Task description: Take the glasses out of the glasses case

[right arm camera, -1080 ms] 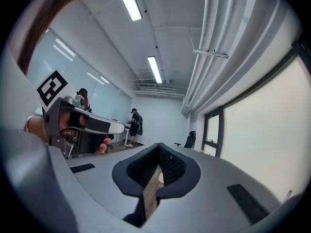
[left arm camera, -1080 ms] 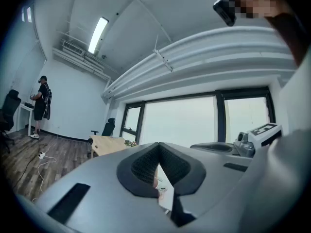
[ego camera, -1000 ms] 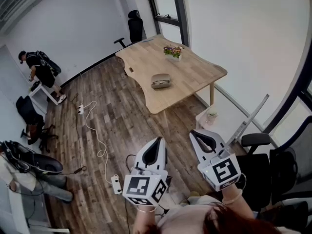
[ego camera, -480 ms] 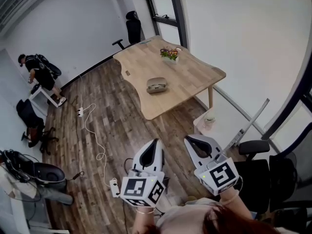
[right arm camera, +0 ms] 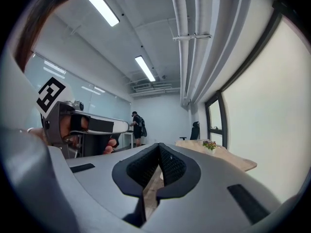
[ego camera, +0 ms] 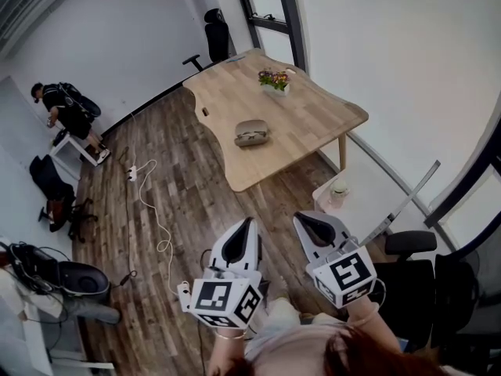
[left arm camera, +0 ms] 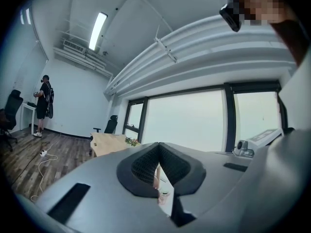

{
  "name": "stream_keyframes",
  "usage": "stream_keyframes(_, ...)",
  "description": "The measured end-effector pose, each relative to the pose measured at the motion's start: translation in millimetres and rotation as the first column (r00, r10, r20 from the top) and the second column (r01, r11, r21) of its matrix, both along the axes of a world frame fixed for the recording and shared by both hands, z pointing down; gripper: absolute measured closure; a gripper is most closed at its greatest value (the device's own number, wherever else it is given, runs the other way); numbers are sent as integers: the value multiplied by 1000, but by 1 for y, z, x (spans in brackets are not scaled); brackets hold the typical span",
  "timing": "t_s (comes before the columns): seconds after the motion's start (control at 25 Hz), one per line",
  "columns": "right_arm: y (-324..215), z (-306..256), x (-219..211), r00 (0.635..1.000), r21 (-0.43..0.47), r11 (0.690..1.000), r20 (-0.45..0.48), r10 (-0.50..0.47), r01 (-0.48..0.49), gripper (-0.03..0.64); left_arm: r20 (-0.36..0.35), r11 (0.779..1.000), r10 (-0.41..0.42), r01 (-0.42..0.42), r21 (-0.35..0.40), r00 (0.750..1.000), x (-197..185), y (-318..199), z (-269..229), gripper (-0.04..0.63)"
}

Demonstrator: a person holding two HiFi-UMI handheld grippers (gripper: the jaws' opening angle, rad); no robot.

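A grey-brown glasses case [ego camera: 251, 132] lies shut on the light wooden table [ego camera: 313, 120], far ahead of me across the room. The glasses do not show. My left gripper [ego camera: 249, 223] hangs low in the head view over the wood floor, its jaws closed together and empty. Just to its right, my right gripper [ego camera: 300, 218] is also shut on nothing. In the left gripper view the left gripper [left arm camera: 158, 146] points toward the table [left arm camera: 108, 141]. The right gripper [right arm camera: 159, 146] faces the table [right arm camera: 218, 154] too.
A small planter with flowers [ego camera: 273, 81] stands on the table behind the case. A black office chair [ego camera: 217, 37] sits at the table's far end, another chair [ego camera: 411, 249] at my right. A person [ego camera: 66, 112] bends over at far left. A white cable [ego camera: 153, 210] crosses the floor.
The table and case have shifted slightly in the head view as my head moved. Both grippers sit a little lower and more to the left, still closed.
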State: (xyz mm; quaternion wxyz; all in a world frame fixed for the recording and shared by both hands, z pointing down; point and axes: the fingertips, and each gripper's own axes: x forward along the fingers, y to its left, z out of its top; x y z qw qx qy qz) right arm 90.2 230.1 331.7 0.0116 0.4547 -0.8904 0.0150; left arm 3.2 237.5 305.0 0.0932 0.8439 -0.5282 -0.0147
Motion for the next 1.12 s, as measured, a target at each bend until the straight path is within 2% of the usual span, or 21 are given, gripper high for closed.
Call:
stream_keyframes(0.36, -51, 11, 0, 999, 10, 999, 36, 39, -40, 618, -1, 1000, 12, -12, 1, 1000, -5, -53, 12, 594)
stream_keyframes(0.56, -83, 13, -11, 998, -36, 998, 31, 53, -51, 618, -6, 999, 42, -42, -2, 999, -11, -88, 13, 594)
stream_keyframes(0.84, -132, 12, -42, 998, -43, 998, 14, 55, -54, 618, -16, 998, 64, -64, 2, 998, -38, -135, 8, 594)
stream_keyframes(1.12, -181, 19, -69, 998, -6, 998, -16, 64, -64, 618, -14, 998, 69, -69, -13, 998, -66, -177, 16, 594)
